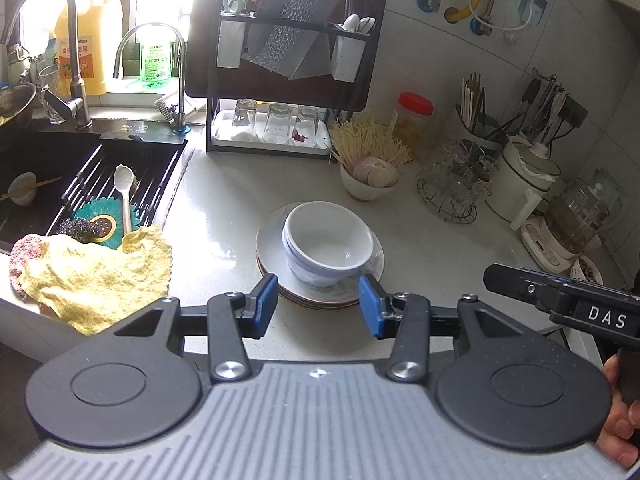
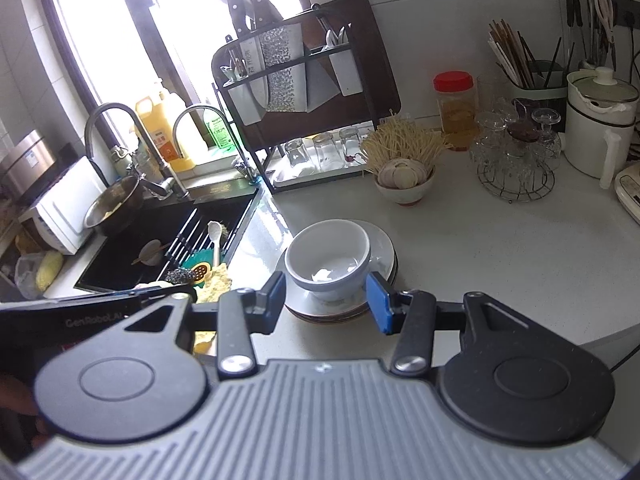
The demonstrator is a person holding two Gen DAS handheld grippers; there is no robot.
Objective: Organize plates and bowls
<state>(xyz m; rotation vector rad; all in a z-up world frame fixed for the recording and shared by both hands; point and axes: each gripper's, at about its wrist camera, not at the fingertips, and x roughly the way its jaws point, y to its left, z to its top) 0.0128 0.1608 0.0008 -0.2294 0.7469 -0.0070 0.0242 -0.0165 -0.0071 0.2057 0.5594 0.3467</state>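
Nested bowls (image 1: 328, 242) sit on stacked plates (image 1: 272, 240) (both bowls empty).

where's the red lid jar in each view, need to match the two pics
Left wrist view: the red-lidded jar is upper right of centre, against the wall behind the pile of dry noodles.
Right wrist view: the red-lidded jar is upper right, again just behind the dry noodles.
Shared landmark: the stacked white bowls on plates, near centre in both.

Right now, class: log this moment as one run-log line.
left gripper: open, empty | right gripper: open, empty | bowls: stacked on plates | counter: holds stack
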